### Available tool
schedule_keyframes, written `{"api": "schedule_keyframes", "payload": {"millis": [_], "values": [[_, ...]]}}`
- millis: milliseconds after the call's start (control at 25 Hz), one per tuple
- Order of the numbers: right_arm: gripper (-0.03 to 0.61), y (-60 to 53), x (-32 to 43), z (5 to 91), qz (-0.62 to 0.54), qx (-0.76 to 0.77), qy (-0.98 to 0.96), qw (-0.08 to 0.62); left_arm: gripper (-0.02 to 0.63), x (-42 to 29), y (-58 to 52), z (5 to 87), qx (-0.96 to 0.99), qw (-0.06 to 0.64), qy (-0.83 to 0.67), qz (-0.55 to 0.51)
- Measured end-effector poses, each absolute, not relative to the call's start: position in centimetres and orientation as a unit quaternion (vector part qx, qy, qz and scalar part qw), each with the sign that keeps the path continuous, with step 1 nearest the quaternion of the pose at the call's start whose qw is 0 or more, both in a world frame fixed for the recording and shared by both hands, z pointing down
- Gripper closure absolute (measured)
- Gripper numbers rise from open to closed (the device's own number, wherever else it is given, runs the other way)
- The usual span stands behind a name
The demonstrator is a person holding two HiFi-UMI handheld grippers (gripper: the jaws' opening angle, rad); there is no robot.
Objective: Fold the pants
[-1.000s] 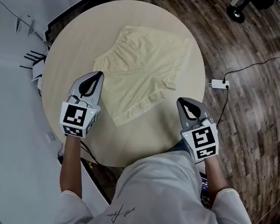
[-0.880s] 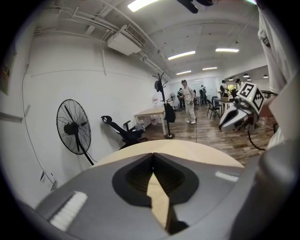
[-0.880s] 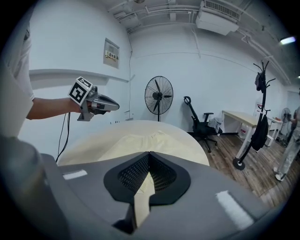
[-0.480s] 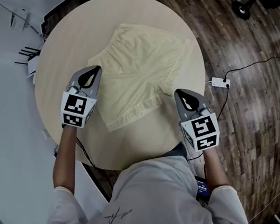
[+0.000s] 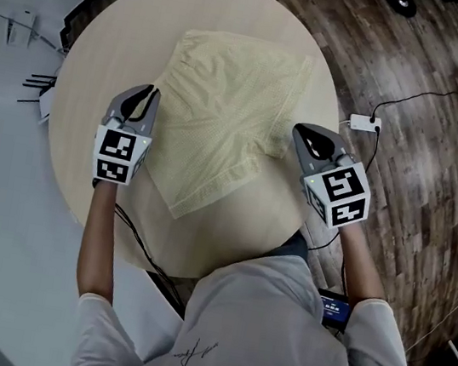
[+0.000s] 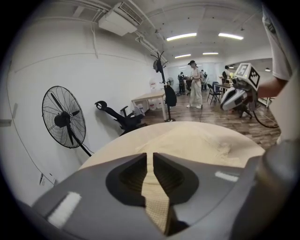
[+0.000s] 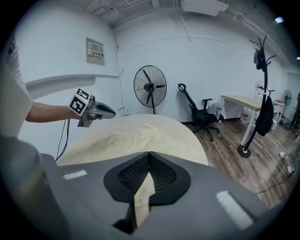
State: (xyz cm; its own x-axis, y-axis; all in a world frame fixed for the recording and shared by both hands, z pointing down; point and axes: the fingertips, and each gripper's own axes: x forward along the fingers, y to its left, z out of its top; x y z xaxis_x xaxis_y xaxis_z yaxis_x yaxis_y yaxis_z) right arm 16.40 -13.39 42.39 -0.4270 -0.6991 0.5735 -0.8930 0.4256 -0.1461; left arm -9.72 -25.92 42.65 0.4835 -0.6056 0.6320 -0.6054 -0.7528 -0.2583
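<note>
Looking down on pale yellow pants [image 5: 225, 100], spread flat near the middle of the round tabletop [image 5: 94, 53]. Pointing one leg end back toward the person.

Holding the left tool [image 5: 146, 91] right at the left edge of the pants, tip low over the cloth. Shut almost all the way, with only a thin slit left. Pinching nothing, by the look of it. Just showing pale cloth through the slit from below.

Holding the right tool [image 5: 300, 130] at the right edge, next to the little corner where the leg starts. Shut tight too, and gripping nothing, as far as can be told.

Compared with a second ago, finds both tools farther forward and lower. Back then, waiting over the bare tabletop close to the person. Now, sitting at the two sides of the pants. No change in the pants: still flat, still not folded. No opening of either tool on the way.

Meaning for the job: still at the very start. Only getting into place, one tool on each side. Next, most likely, opening up to pinch an edge, since no grabbing with shut tools. Then lifting both sides together, or else ending up with a crooked fold.
</note>
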Motion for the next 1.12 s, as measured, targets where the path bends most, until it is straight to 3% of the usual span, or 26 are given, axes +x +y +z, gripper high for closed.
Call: {"api": "schedule_keyframes", "payload": {"millis": [360, 520, 760, 1120], "values": [[0.584, -17.0, 18.0, 44.9, 0.215, 0.488, -0.811, 0.241, 0.557, -9.5, -30.3, 45.8, -0.85, -0.017, 0.342, -0.401], [0.584, -18.5, 19.2, 46.7, 0.217, 0.485, -0.808, 0.253, 0.549, -9.0, -32.2, 46.6, -0.851, -0.055, 0.356, -0.383], [0.584, -22.1, 22.2, 49.3, 0.212, 0.502, -0.793, 0.273, 0.448, -8.5, -35.2, 49.9, -0.844, -0.08, 0.339, -0.408], [0.583, -25.4, 23.8, 52.2, 0.203, 0.492, -0.79, 0.304, 0.436, -7.0, -39.6, 53.0, -0.833, 0.031, 0.234, -0.501]]}}
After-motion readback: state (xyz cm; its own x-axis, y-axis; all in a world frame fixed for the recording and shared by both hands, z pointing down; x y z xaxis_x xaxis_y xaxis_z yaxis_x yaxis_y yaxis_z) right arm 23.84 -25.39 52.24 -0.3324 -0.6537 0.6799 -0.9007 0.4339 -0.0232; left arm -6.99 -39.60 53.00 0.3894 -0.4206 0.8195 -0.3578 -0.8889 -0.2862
